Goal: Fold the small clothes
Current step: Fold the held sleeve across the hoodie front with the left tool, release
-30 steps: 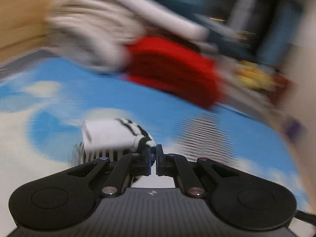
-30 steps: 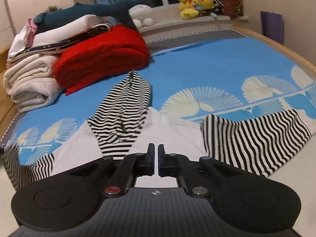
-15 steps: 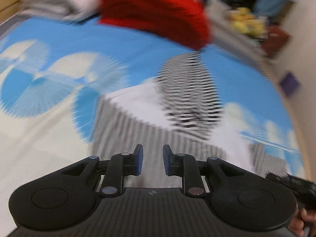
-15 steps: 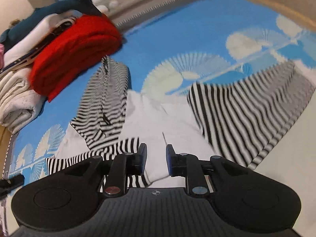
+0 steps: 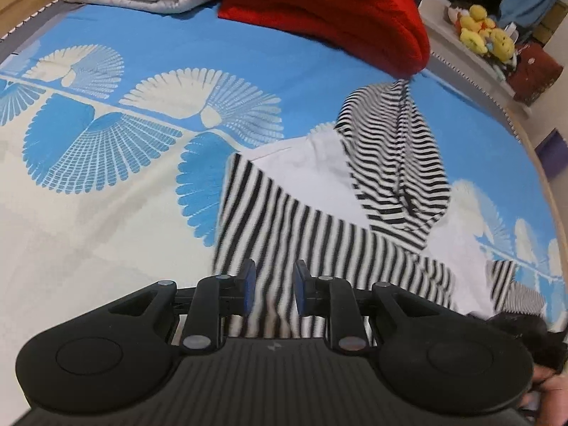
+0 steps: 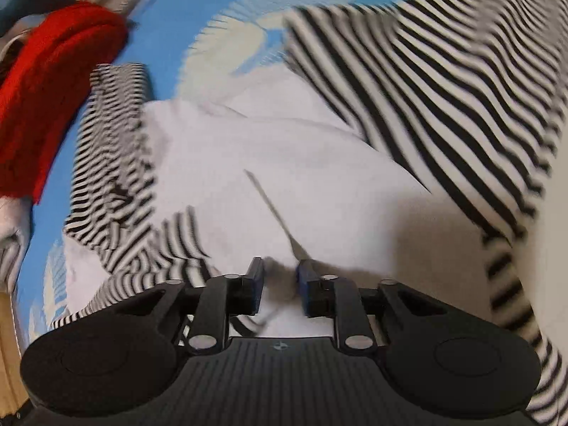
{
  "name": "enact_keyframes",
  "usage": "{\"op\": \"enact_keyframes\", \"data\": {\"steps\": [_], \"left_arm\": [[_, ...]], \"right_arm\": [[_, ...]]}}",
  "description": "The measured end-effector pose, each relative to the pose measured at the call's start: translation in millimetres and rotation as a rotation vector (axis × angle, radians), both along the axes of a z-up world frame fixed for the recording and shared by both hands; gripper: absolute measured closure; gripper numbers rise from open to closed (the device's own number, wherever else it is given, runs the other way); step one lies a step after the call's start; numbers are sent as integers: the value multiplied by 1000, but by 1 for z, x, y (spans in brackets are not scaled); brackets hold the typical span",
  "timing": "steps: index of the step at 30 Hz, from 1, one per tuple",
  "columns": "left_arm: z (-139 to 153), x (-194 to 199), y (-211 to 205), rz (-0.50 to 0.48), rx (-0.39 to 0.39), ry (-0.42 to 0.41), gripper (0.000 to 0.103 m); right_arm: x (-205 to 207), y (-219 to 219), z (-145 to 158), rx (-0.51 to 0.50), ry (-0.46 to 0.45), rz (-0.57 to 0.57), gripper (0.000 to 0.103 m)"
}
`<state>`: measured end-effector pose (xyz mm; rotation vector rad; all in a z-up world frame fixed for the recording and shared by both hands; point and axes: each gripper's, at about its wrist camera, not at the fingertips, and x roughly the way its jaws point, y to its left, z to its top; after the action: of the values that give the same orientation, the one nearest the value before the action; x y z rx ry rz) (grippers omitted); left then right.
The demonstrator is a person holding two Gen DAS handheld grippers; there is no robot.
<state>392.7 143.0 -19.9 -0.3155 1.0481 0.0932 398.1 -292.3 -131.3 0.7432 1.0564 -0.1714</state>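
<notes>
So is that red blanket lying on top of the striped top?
No: in the left view the folded red blanket sits farther back on the blue bedsheet, only reaching the tip of the striped top's hood.

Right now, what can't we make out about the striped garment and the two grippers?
- Striped garment hem, left wrist view: hidden behind the left gripper.
- Right gripper, right wrist view: motion blur hides whether it touches the white panel.
- Right sleeve: cut off by the frame edge.
</notes>
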Motion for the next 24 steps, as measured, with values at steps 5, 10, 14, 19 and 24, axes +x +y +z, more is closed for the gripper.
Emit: {"op": "enact_keyframes", "data": {"steps": [5,10,14,19,24], "left_arm": [[-11,3,4,-2,-2,33,80],[-22,1,-4,-36,-32,64,80],[-37,-1,-12,-64,-17,97,80],[-84,-4,-12,-55,-8,234,80],[-81,-6,-15,-58,31,241,79]], "right_arm": [[-16,4,65,-61,-277,28,95],[-21,-7,42,-240,-73,57,93],[-28,-12,39,-284,-82,19,90],[-11,1,28,-170,-155,199,72],[-8,-6,5,-175,14,218,78]]}}
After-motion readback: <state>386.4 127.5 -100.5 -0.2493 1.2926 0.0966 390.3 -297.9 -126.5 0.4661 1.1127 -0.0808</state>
